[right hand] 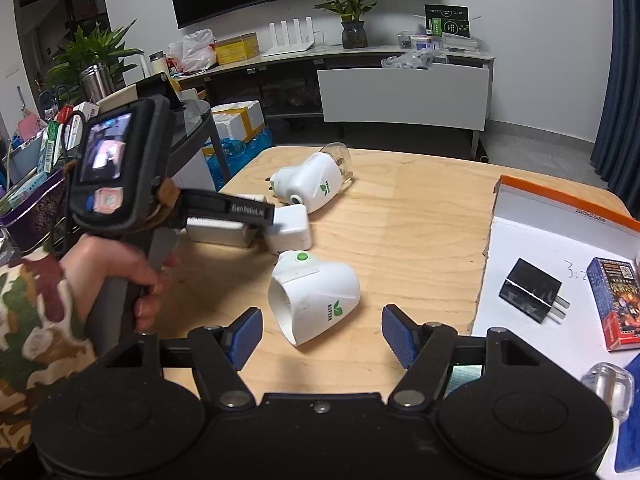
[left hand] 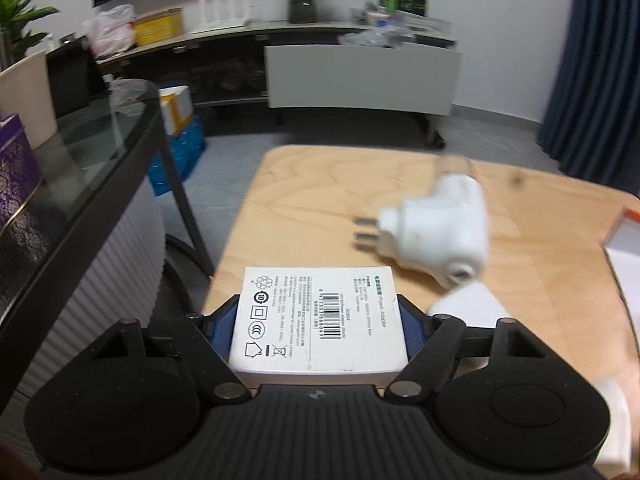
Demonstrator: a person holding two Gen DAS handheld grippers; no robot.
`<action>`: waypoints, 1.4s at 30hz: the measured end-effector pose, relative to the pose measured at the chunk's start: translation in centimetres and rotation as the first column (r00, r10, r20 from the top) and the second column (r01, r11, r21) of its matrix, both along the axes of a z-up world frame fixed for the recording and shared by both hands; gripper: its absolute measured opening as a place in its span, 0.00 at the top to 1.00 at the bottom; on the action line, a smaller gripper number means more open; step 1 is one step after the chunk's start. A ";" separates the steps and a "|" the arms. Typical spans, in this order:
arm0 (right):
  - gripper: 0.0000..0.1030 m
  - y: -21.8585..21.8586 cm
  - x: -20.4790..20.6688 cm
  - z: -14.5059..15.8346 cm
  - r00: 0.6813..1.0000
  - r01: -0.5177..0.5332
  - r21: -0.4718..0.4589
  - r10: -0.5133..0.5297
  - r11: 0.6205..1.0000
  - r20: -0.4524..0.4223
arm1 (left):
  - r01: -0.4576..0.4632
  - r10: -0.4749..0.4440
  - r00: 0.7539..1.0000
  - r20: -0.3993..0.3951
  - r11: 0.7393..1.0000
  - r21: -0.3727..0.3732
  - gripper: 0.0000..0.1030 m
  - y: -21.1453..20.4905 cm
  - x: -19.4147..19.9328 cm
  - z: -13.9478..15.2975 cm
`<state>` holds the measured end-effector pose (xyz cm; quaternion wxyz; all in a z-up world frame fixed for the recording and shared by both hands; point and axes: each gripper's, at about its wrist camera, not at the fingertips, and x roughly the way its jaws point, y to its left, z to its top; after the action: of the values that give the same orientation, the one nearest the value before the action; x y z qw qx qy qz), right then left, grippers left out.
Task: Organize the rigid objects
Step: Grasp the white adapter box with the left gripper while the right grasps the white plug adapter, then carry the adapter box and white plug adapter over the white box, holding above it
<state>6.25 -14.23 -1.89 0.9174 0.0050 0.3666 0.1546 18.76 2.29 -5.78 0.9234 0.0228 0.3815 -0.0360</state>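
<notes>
A white power adapter box (left hand: 318, 320) is clamped between the blue pads (left hand: 221, 330) of the left hand-held gripper (left hand: 318, 326), label side up, at the near left corner of the wooden worktop (left hand: 320, 200). In the right wrist view the same box (right hand: 216, 232) is seen only in part behind that tool, and whether it is lifted or resting on the wood cannot be told. The right hand-held gripper (right hand: 322, 334) is spread wide and holds nothing – a white plug-in device with a green button (right hand: 314, 298) lies on its side just ahead of its fingers. A second white plug-in unit (right hand: 312, 180) lies farther back, and a small white charger cube (right hand: 290, 230) sits close beside the box.

The white tray with an orange rim (right hand: 560, 248) at the right is judged to be the destination – a black charger (right hand: 530, 294) and a card box (right hand: 616, 304) already lie in it.

The risks are judged as follows: the smooth cardboard could slip or pivot between the pads if it is swung quickly, since motion blur is seen in the left view; the cube could be knocked by the box's edge; and the two tools could collide if both are moved toward the tray together
</notes>
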 end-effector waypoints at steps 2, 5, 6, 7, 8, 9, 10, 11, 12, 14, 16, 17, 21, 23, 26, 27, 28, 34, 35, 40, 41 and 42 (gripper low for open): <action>0.24 0.2 0.3 -0.4 1.000 0.002 -0.004 -0.002 1.000 -0.009 | 0.050 -0.051 0.999 -0.015 0.999 -0.016 0.24 -0.4 -1.2 0.1; 0.24 0.3 0.5 -0.9 1.000 0.025 -0.013 -0.025 1.000 -0.015 | 0.099 -0.100 0.995 -0.029 0.994 -0.042 0.24 -1.4 -3.1 0.3; 0.24 0.2 0.5 -1.1 0.999 0.034 -0.013 -0.034 0.999 -0.018 | 0.089 -0.091 0.995 -0.030 0.994 -0.062 0.24 -1.3 -3.5 0.3; 0.24 0.2 0.7 -1.2 0.999 0.033 -0.010 -0.033 0.999 -0.019 | 0.071 -0.073 0.997 -0.028 0.994 -0.081 0.24 -0.9 -3.9 0.4; 0.24 0.2 0.8 -1.2 0.999 0.035 -0.009 -0.035 0.999 -0.020 | 0.043 -0.046 0.999 -0.025 0.994 -0.099 0.24 -0.4 -4.4 0.6; 0.24 0.2 1.0 -1.3 0.999 0.041 -0.011 -0.041 0.999 -0.025 | 0.015 -0.018 1.000 -0.025 0.993 -0.114 0.24 0.1 -4.9 0.8; 0.24 0.3 1.2 -1.3 0.998 0.048 -0.011 -0.049 0.999 -0.032 | -0.009 0.006 1.000 -0.024 0.992 -0.124 0.24 0.5 -5.2 1.1; 0.23 0.4 1.5 -1.3 0.998 0.056 -0.008 -0.056 0.998 -0.036 | -0.028 0.026 1.000 -0.017 0.991 -0.129 0.24 0.7 -5.6 1.5; 0.19 0.7 1.8 -1.2 0.998 0.059 -0.001 -0.059 0.998 -0.039 | -0.038 0.038 0.999 -0.006 0.991 -0.128 0.24 0.8 -5.9 1.9; 0.14 1.3 2.6 -1.5 0.998 0.041 -0.003 -0.041 0.999 -0.043 | -0.044 0.046 0.999 0.018 0.992 -0.115 0.24 0.9 -6.8 2.6; 0.13 2.1 3.8 -2.0 0.995 0.066 -0.038 -0.068 0.997 -0.067 | -0.060 0.065 0.997 0.040 0.992 -0.110 0.24 1.2 -7.5 3.3; 0.13 2.4 4.4 -2.3 0.993 0.078 -0.046 -0.082 0.996 -0.086 | -0.067 0.072 0.996 0.044 0.990 -0.123 0.24 1.5 -7.7 3.6; 0.24 2.8 5.2 -3.5 0.993 0.068 -0.050 -0.073 0.996 -0.095 | -0.084 0.093 0.994 0.062 0.987 -0.135 0.24 2.0 -8.8 3.9; 0.24 2.6 5.0 -3.4 0.994 0.062 -0.039 -0.065 0.997 -0.092 | -0.087 0.097 0.993 0.068 0.986 -0.139 0.24 2.1 -9.1 3.9; 0.24 2.1 4.3 -2.9 0.995 0.064 -0.023 -0.066 0.998 -0.081 | -0.079 0.090 0.993 0.072 0.985 -0.153 0.24 1.8 -9.3 3.9; 0.24 2.0 3.9 -2.5 0.995 0.063 -0.029 -0.065 0.998 -0.070 | -0.073 0.086 0.993 0.076 0.985 -0.153 0.24 1.7 -9.4 4.0; 0.24 1.9 3.5 -2.1 0.996 0.064 -0.038 -0.066 0.997 -0.058 | -0.067 0.081 0.993 0.081 0.986 -0.155 0.24 1.5 -9.7 4.1; 0.24 -0.1 0.3 0.7 0.997 0.079 -0.035 -0.079 0.996 0.004 | -0.028 0.043 0.994 0.097 0.988 -0.155 0.24 0.2 -11.7 4.7; 0.24 -0.5 -0.3 1.1 0.996 0.088 -0.037 -0.087 0.995 0.017 | -0.018 0.033 0.995 0.098 0.988 -0.153 0.24 -0.1 -12.1 4.8; 0.24 -3.2 -3.4 2.9 0.990 0.129 -0.025 -0.128 0.991 0.054 | 0.043 -0.022 0.991 0.128 0.986 -0.164 0.24 -1.9 -14.5 6.5; 0.24 -3.9 -4.0 3.2 0.988 0.143 -0.020 -0.141 0.990 0.061 | 0.058 -0.035 0.990 0.137 0.985 -0.164 0.24 -2.4 -14.9 6.8; 0.24 -4.5 -4.6 3.4 0.986 0.157 -0.019 -0.155 0.987 0.067 | 0.071 -0.048 0.988 0.144 0.985 -0.158 0.24 -3.0 -15.2 7.1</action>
<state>1.62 -18.77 1.49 0.9382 0.0174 0.3367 0.0777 3.51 -0.69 1.27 0.9451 -0.0387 0.3110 -0.0929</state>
